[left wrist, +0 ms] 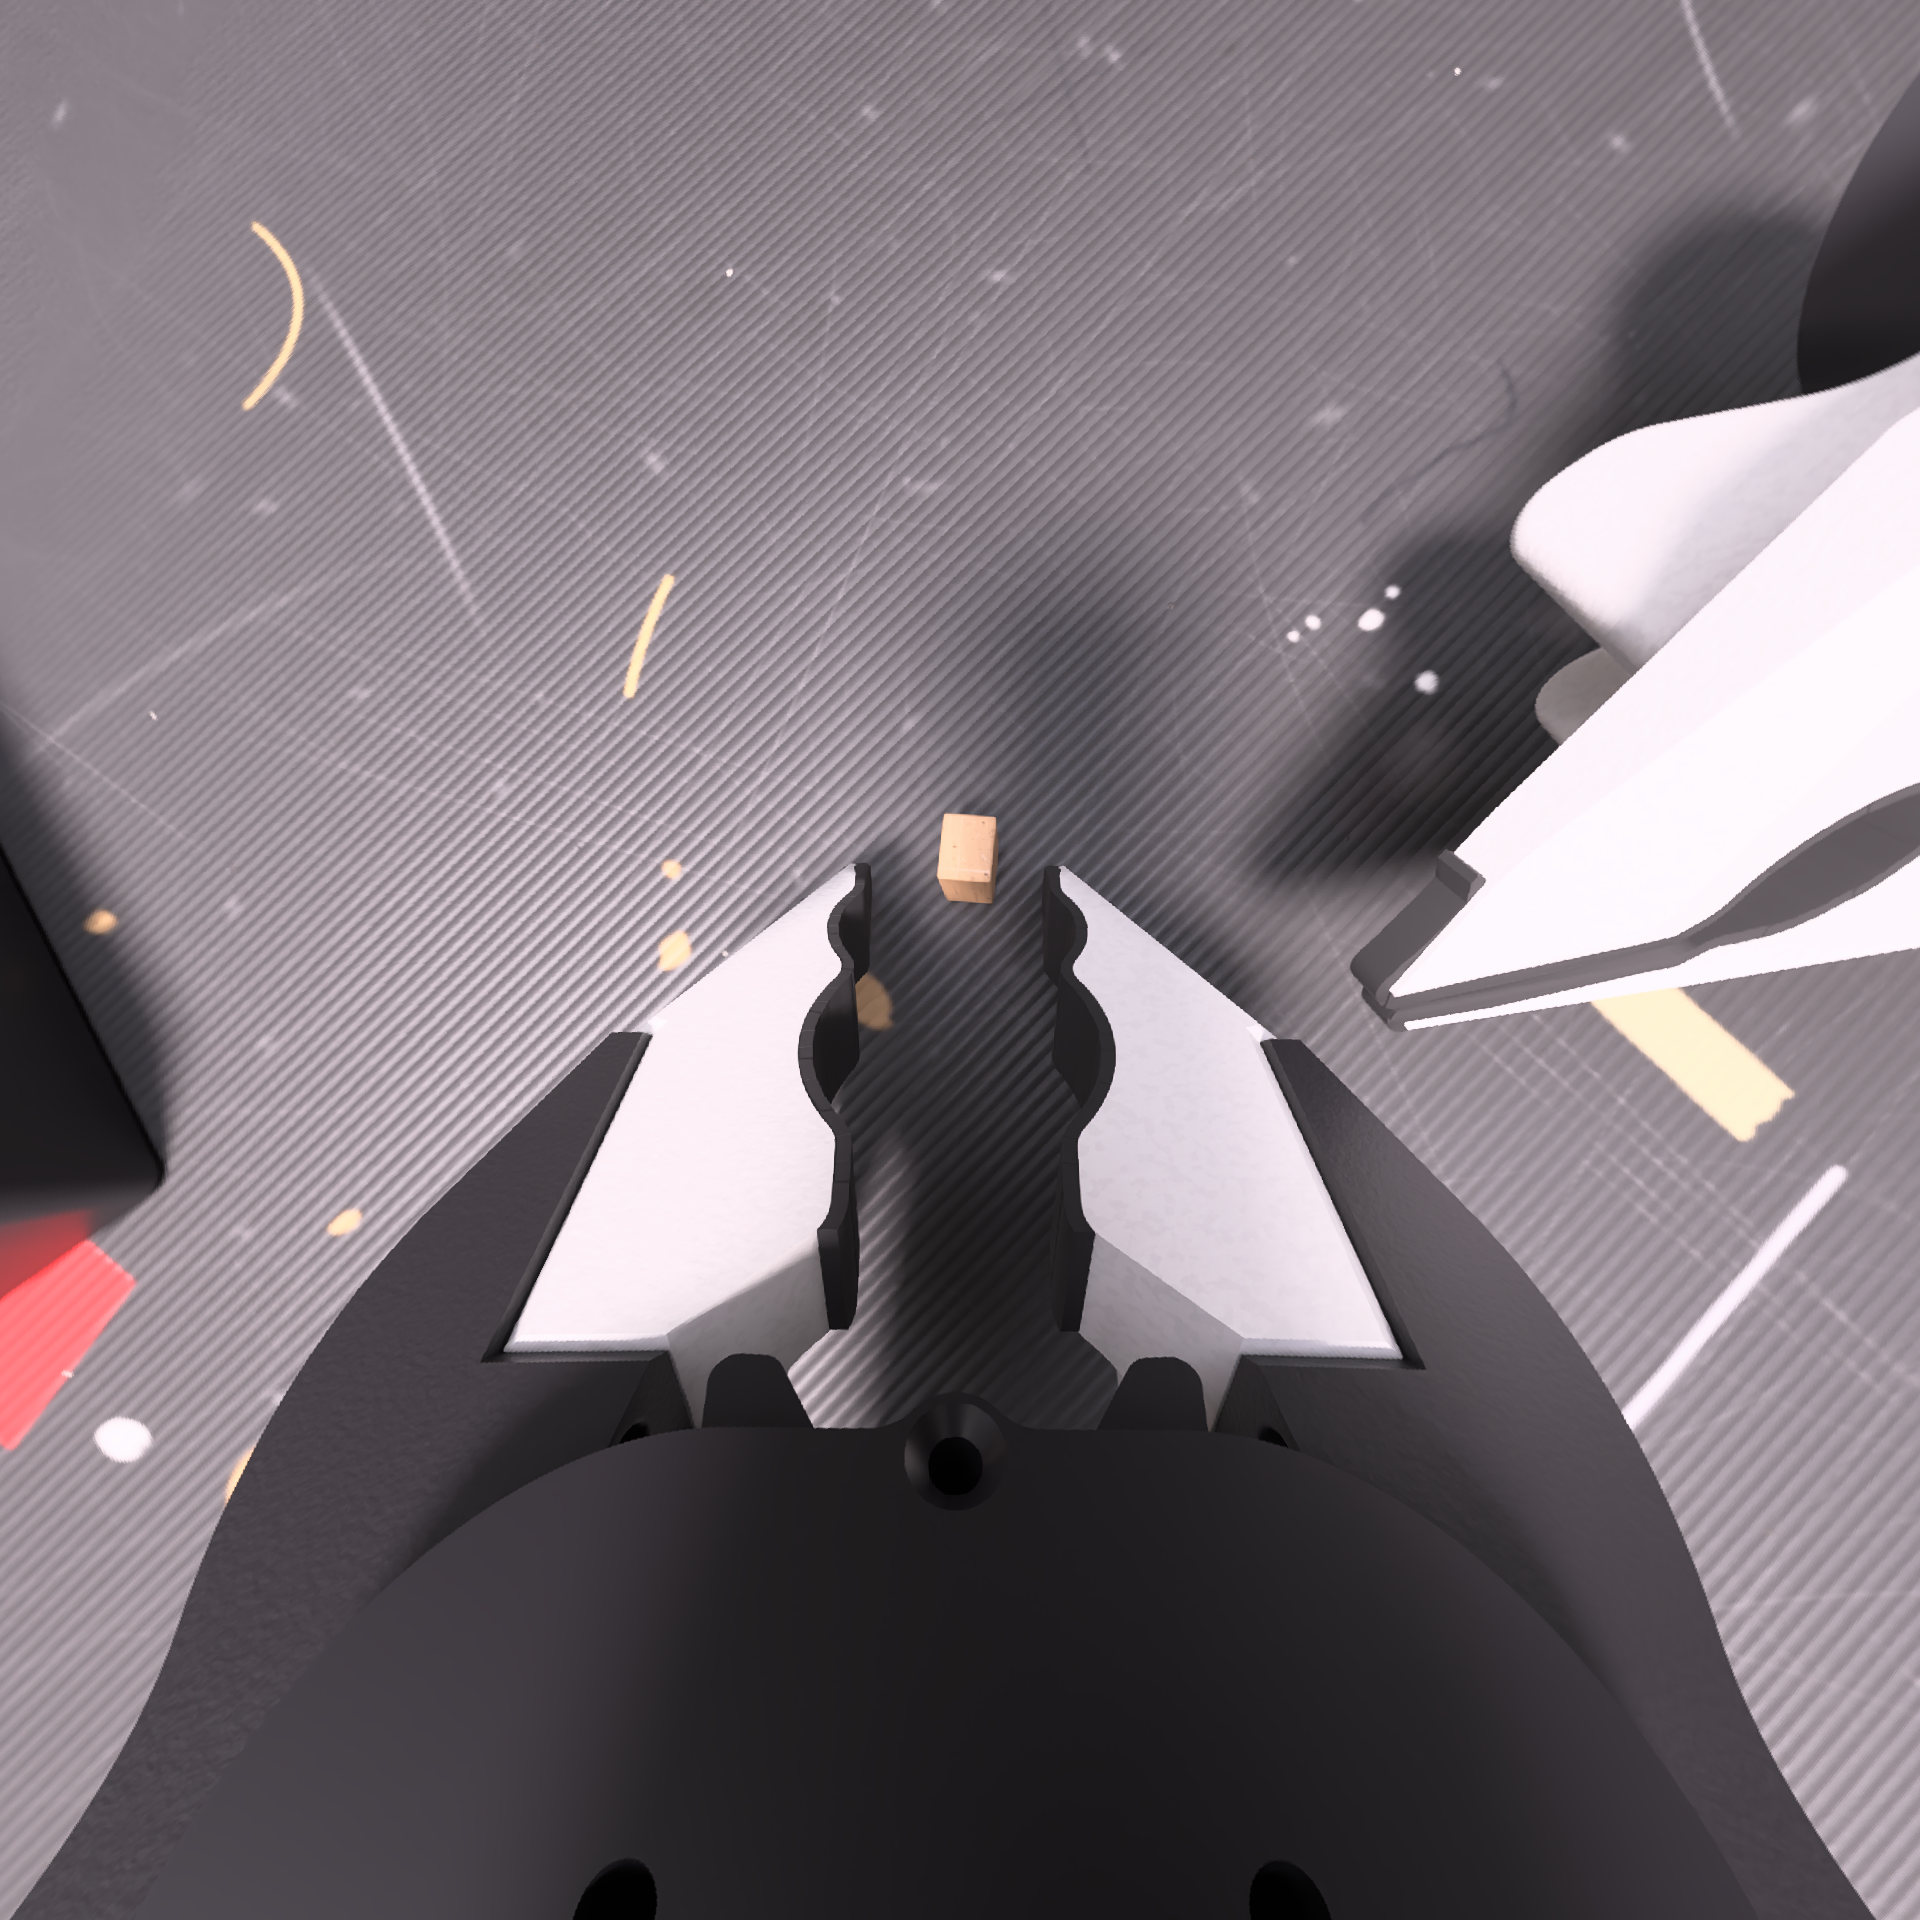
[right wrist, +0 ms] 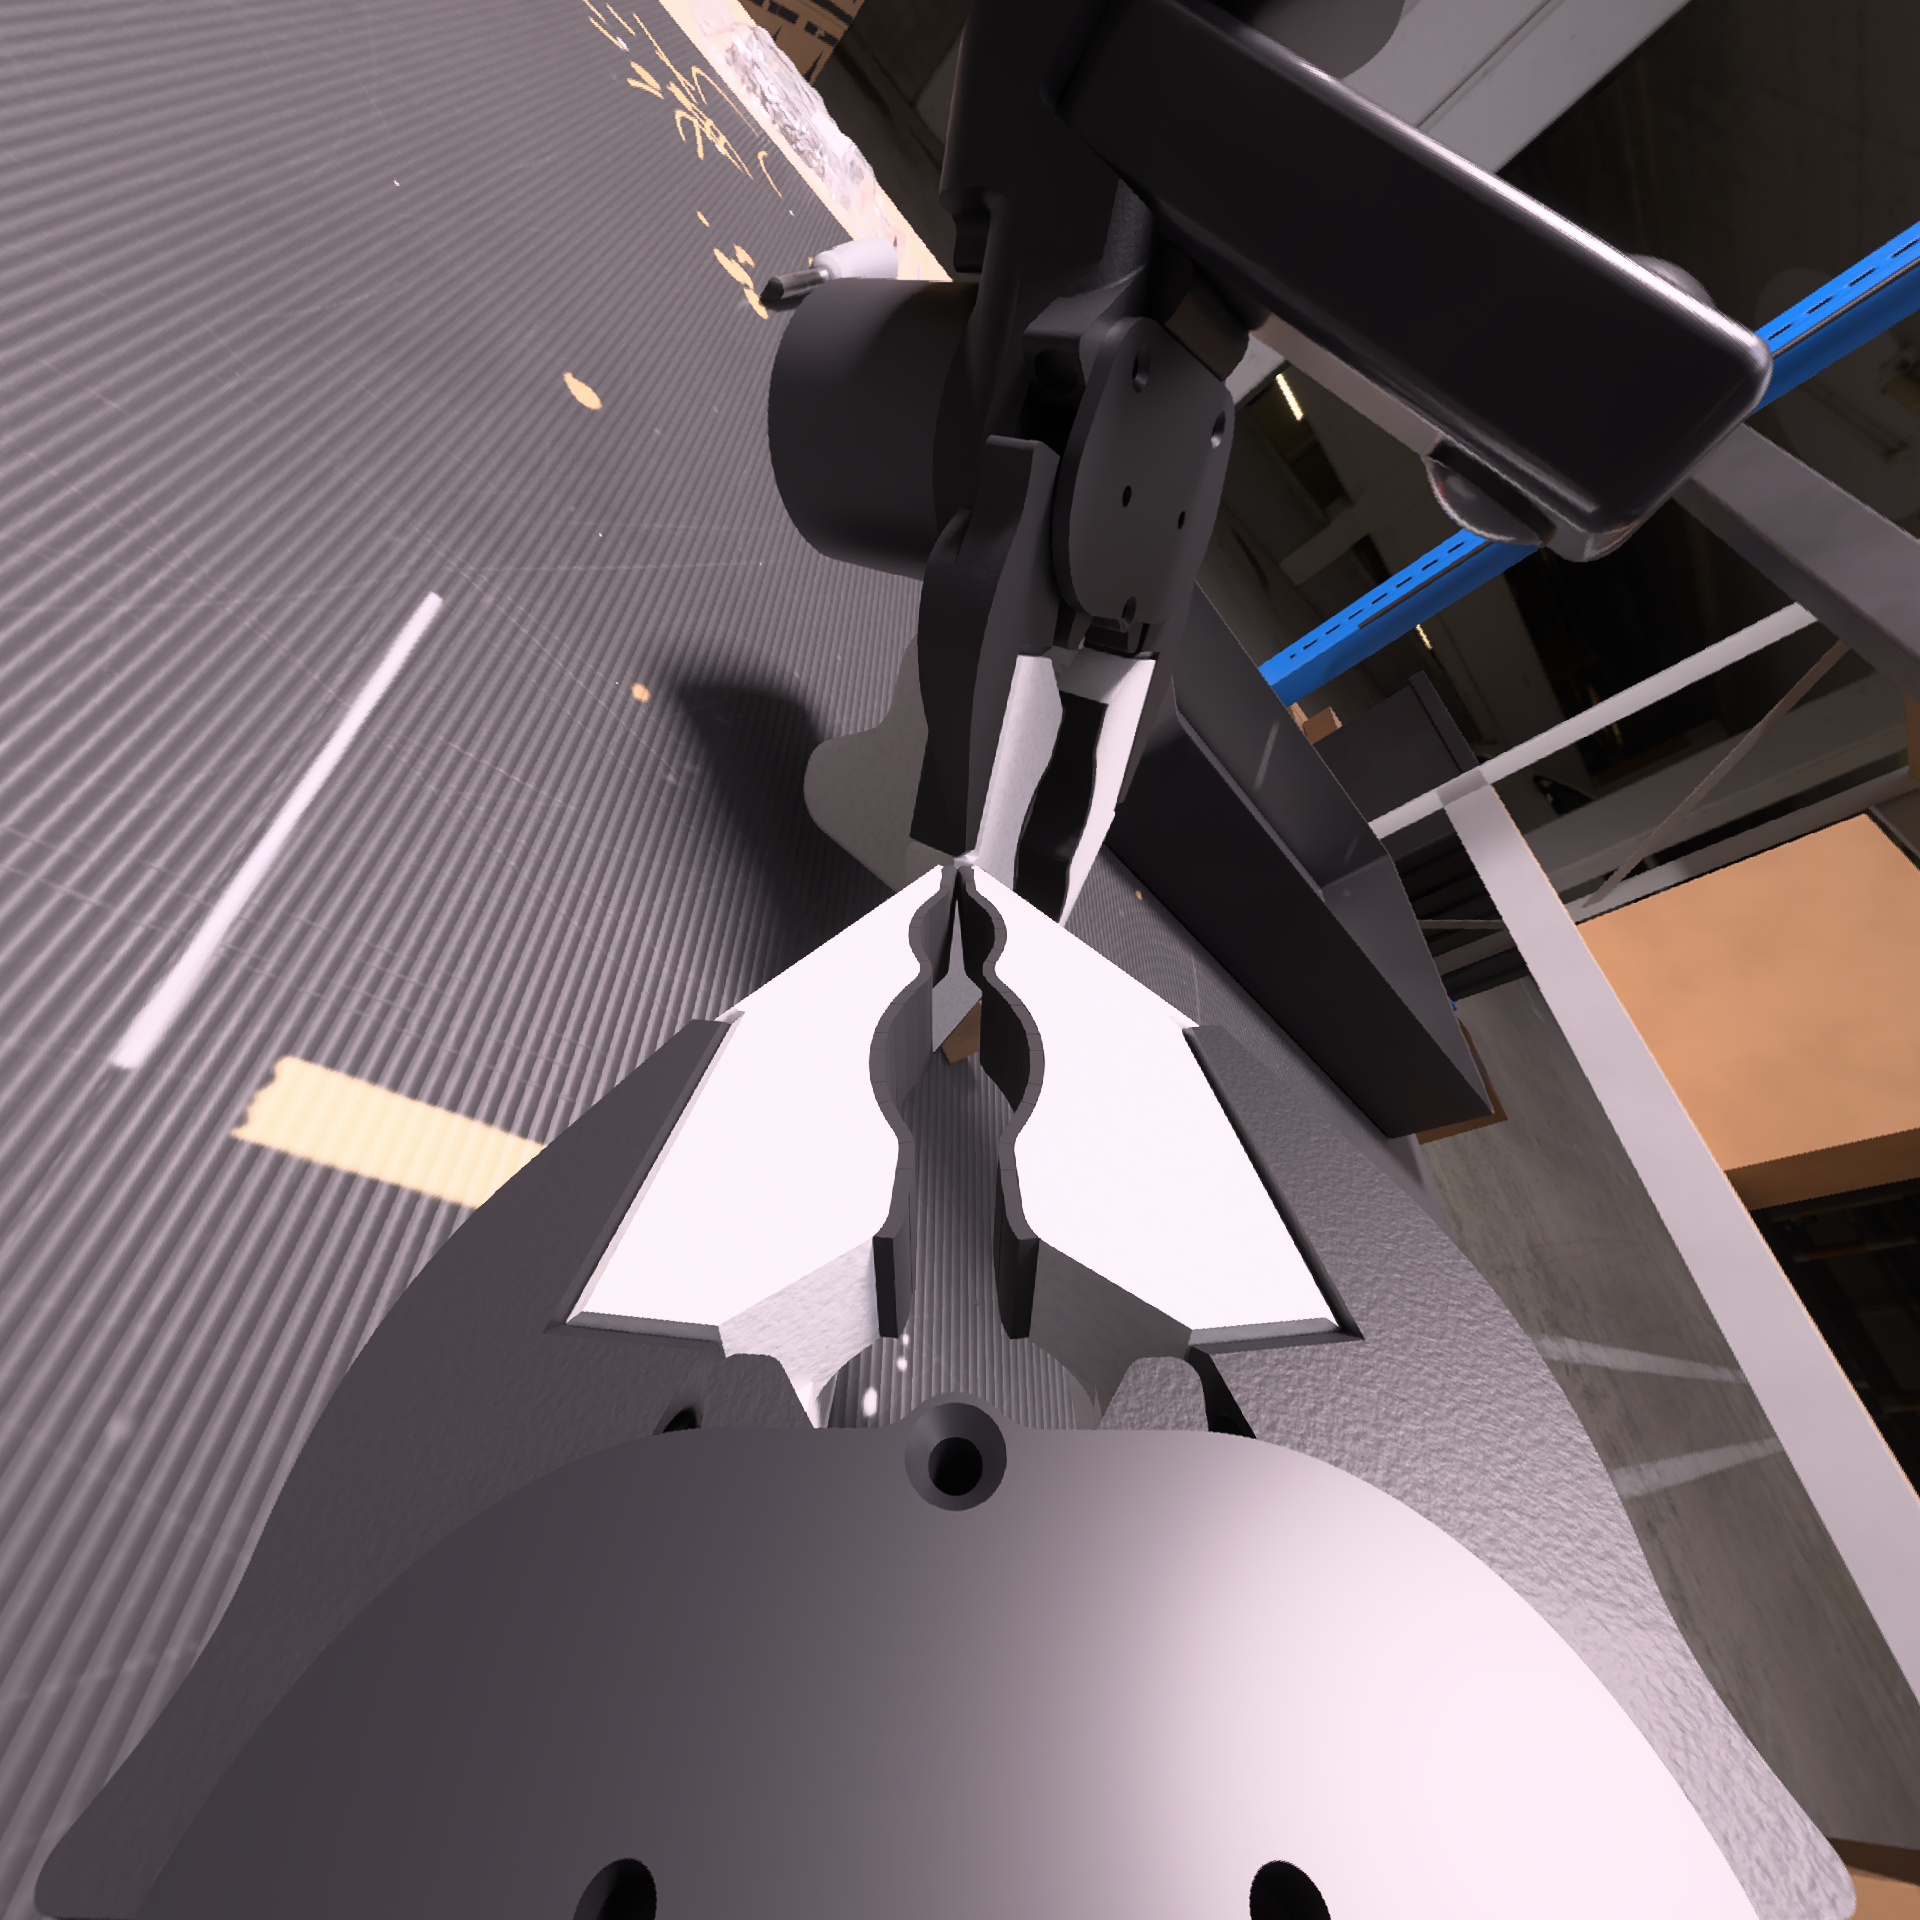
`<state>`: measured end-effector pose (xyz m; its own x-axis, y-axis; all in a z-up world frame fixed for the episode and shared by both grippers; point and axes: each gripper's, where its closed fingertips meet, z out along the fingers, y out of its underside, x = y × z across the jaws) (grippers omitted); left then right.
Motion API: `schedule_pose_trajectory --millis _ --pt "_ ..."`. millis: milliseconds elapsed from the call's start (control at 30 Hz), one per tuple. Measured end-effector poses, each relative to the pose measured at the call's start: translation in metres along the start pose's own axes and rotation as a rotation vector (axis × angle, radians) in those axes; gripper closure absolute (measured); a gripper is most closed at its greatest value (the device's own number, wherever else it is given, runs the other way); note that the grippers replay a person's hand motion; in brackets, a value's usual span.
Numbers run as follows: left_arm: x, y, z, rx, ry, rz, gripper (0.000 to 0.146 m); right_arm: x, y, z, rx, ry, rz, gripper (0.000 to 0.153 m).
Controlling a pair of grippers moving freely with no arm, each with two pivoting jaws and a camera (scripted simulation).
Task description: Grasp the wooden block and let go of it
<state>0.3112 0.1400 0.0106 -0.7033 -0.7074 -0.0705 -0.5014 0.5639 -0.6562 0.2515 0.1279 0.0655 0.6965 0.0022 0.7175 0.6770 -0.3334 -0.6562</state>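
The wooden block (left wrist: 966,858) is a small tan cube on the grey table (left wrist: 623,468). My left gripper (left wrist: 956,881) is open and empty, pointing down at the table. The block shows just past its fingertips, in line with the gap, and nothing touches it. My right gripper (left wrist: 1387,982) comes in from the right, shut and empty, to the right of the block. In the right wrist view my right gripper (right wrist: 956,871) is shut, and the left gripper (right wrist: 1029,873) hangs just beyond its tips. A tan sliver of the block (right wrist: 964,1037) shows between the right fingers.
A dark box (left wrist: 62,987) stands at the left edge with a red patch (left wrist: 52,1330) beside it. A yellow tape strip (left wrist: 1694,1060) and a white line (left wrist: 1735,1288) mark the table at right. A long dark tray (right wrist: 1299,883) lies along the table's far edge.
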Motion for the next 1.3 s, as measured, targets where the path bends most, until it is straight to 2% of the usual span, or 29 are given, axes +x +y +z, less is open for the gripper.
schedule_pose_trajectory --millis 167,233,267,333,600,700,867,967,1033,1200,1300 --pt "0.001 -0.005 0.004 0.016 0.046 0.099 0.117 -0.002 0.002 0.001 -0.008 -0.013 0.01 0.153" --pt "0.002 -0.005 0.005 0.01 0.078 0.073 0.125 -0.003 0.002 0.001 -0.008 -0.019 0.016 0.153" --pt "0.003 -0.004 0.005 0.005 0.089 0.046 0.133 -0.003 0.002 0.001 -0.006 -0.023 0.025 0.153" --pt "0.003 -0.003 0.004 0.008 0.095 0.014 0.137 -0.003 0.001 0.001 0.001 -0.031 0.051 0.153" --pt "-0.002 0.011 -0.008 -0.014 0.014 -0.094 0.137 -0.003 0.005 0.002 -0.011 -0.046 0.11 0.153" --pt "-0.001 0.014 -0.011 0.002 0.025 -0.143 0.137 -0.005 0.007 0.003 -0.024 -0.054 0.107 0.153" --pt "-0.001 0.015 -0.012 0.018 0.046 -0.139 0.137 -0.006 0.01 0.005 -0.041 -0.061 0.11 0.153" --pt "-0.002 0.016 -0.013 0.025 0.051 -0.125 0.115 -0.006 0.011 0.006 -0.048 -0.063 0.103 0.153" --pt "-0.004 0.015 -0.016 0.033 0.047 -0.118 0.108 -0.007 0.012 0.006 -0.054 -0.067 0.101 0.153" --pt "-0.018 0.005 -0.04 0.119 0.022 -0.099 0.111 -0.009 0.015 0.009 -0.075 -0.085 0.097 0.153" --pt "-0.038 0.005 -0.066 0.158 -0.043 -0.095 0.114 -0.012 0.018 0.011 -0.098 -0.103 0.095 0.153"
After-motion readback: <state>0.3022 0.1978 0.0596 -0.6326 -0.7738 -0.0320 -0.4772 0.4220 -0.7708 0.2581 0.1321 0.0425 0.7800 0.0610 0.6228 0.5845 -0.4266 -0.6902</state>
